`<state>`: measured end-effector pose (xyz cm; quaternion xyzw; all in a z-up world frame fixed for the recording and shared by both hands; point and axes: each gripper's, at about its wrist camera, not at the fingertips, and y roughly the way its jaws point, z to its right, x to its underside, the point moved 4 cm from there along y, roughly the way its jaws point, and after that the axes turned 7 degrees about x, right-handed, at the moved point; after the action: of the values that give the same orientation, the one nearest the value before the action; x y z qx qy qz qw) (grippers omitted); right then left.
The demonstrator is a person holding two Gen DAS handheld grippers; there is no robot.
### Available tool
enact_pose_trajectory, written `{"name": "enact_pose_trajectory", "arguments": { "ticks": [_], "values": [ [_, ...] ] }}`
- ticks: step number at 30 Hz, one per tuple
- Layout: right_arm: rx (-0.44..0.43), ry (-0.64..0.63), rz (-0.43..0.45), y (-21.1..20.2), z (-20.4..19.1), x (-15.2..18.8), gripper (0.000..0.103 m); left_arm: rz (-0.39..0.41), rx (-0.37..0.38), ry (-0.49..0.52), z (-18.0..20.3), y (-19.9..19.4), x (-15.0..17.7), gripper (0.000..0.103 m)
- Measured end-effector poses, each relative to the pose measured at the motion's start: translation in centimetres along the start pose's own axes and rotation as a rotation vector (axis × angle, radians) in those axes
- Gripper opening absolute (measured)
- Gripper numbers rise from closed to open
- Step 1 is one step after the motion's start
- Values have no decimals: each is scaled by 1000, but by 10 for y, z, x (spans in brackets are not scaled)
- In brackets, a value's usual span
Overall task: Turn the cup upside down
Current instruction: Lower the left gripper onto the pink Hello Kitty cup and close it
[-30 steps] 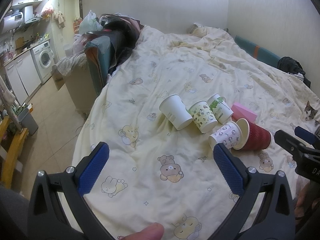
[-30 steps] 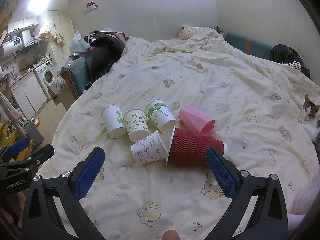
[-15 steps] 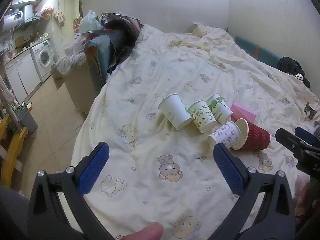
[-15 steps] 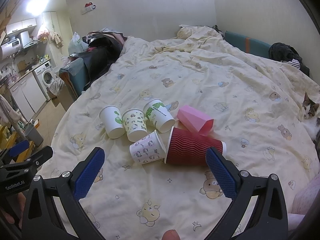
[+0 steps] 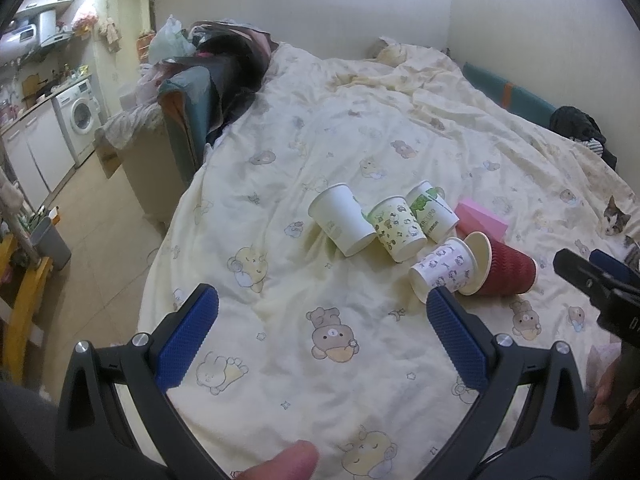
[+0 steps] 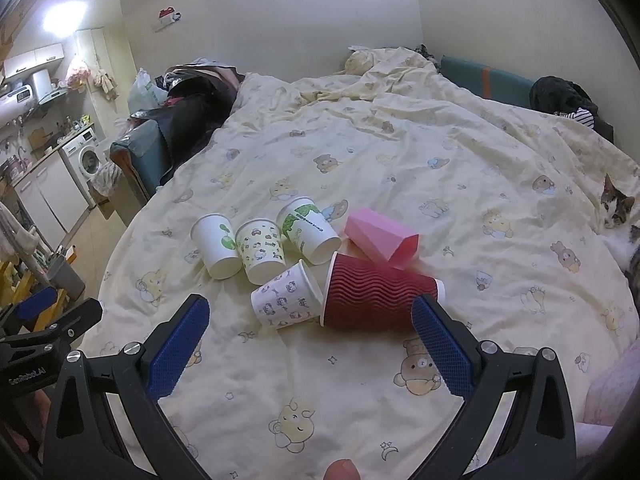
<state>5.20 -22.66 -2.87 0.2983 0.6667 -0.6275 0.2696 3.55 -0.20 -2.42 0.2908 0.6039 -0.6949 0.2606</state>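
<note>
Several paper cups lie on their sides on the cream bedspread: a white cup (image 5: 346, 220) (image 6: 216, 246), a cartoon-print cup (image 5: 396, 234) (image 6: 260, 250), a green-print cup (image 5: 432, 214) (image 6: 310, 230), a small patterned cup (image 5: 444, 270) (image 6: 286, 300), a red ribbed cup (image 5: 504, 270) (image 6: 376, 300) and a pink cup (image 5: 482, 222) (image 6: 380, 240). My left gripper (image 5: 320, 328) is open and empty, short of the cups. My right gripper (image 6: 310, 340) is open and empty, just in front of the red and patterned cups.
A cat (image 6: 616, 208) lies at the bed's right edge, also in the left wrist view (image 5: 616, 220). The bed's left edge drops to a tiled floor (image 5: 100, 216). A chair piled with clothes (image 5: 208, 92) stands by the bed. A washing machine (image 5: 82, 118) is far left.
Both grippers have drifted slightly; the cups look a little nearer in the right wrist view. Nothing was grasped and the cups have not moved.
</note>
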Motion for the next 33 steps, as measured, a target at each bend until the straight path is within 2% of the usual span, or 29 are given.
{"name": "enact_pose_trajectory", "arguments": {
  "ticks": [3, 10, 16, 19, 24, 27, 30, 33],
  "values": [
    [-1, 9, -8, -1, 6, -7, 103, -5, 1, 22, 4, 3, -8, 103],
    [14, 38, -34, 8, 32, -36, 103, -41, 36, -1, 10, 26, -26, 103],
    [34, 81, -83, 36, 50, -54, 103, -87, 43, -7, 15, 56, -38, 103],
    [41, 79, -125, 54, 54, -54, 103, -130, 61, 31, 23, 75, -42, 103],
    [39, 65, -168, 74, 56, -48, 103, -276, 145, 123, 48, 124, -30, 102],
    [35, 66, -195, 82, 58, -45, 103, -366, 231, 184, 67, 151, -21, 101],
    [48, 82, -216, 88, 66, -43, 103, -408, 299, 255, 86, 165, -16, 100],
    [67, 100, -246, 96, 77, -41, 103, -494, 365, 347, 107, 180, -10, 100]
  ]
}}
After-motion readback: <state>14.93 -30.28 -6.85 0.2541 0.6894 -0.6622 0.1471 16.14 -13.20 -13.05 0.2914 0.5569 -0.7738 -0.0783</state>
